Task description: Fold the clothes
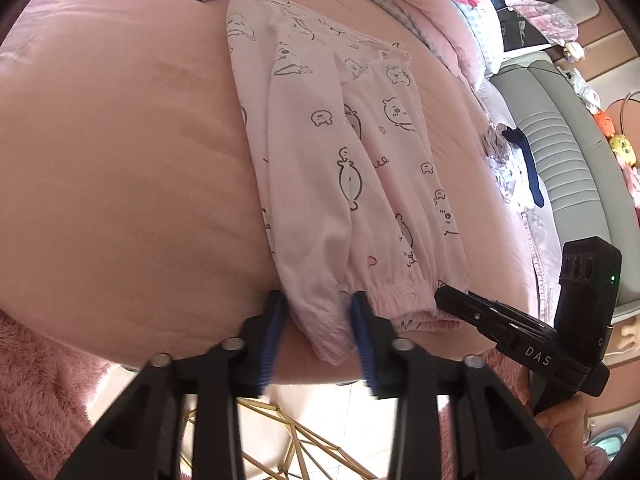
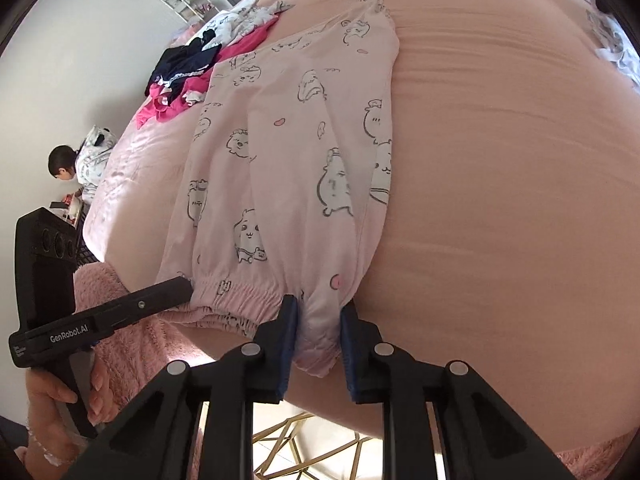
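Observation:
A pale pink pyjama garment [image 1: 328,152] printed with cartoon animals lies lengthwise on the pink bed [image 1: 120,160], its gathered elastic end nearest me. In the left wrist view my left gripper [image 1: 318,308] is shut on a loose fabric end at the garment's near left. The right gripper's [image 1: 442,296] black tip sits at the right end of the elastic band. In the right wrist view my right gripper [image 2: 318,320] is shut on bunched fabric of the garment [image 2: 300,152] at its near right corner. There the left gripper's [image 2: 182,284] tip meets the elastic band's left end.
A heap of magenta, navy and white clothes [image 2: 188,68] lies at the far left of the bed [image 2: 500,160]. Pillows and a quilt [image 1: 460,20] line the far side. White and navy items [image 1: 512,168] sit by the grey headboard [image 1: 560,140]. A person [image 2: 64,164] sits beyond the bed.

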The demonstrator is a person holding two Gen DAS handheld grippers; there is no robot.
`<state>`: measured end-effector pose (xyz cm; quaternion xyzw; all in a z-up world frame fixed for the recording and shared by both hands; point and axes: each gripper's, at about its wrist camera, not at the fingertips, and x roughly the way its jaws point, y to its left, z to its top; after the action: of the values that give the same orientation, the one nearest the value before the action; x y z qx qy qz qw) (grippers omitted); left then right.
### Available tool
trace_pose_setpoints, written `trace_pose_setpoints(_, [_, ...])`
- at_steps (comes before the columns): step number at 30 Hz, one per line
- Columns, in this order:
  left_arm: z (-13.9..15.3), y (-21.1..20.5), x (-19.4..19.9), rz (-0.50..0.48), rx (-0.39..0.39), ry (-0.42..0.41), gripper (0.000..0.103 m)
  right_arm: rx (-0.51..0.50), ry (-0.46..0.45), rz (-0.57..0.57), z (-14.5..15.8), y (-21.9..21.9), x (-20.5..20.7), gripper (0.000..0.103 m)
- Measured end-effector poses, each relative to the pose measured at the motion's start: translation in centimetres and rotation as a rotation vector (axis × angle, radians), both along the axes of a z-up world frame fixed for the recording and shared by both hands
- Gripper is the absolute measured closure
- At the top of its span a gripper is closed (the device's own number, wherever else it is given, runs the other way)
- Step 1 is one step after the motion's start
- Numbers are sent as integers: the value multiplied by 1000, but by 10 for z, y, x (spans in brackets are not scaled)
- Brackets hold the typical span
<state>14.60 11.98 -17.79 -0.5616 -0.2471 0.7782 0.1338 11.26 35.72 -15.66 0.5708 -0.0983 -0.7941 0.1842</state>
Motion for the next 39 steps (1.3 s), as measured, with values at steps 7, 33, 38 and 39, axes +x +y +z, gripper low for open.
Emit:
trace_pose_setpoints(7, [7, 7, 8, -22, -12, -2, 85, 52, 68, -1, 15, -1, 19, 86])
trace_pose_setpoints(33, [-9, -101, -213, 233, 8, 69, 61, -52, 66, -205, 12, 48, -250, 48])
trace_pose_setpoints(38, [-17, -102, -233, 216, 2, 99, 56, -61, 20, -207, -19, 41, -309, 37])
trace_pose_setpoints(39, [-17, -99, -236, 199, -7, 108, 53, -95, 37, -203, -20, 39, -314, 25])
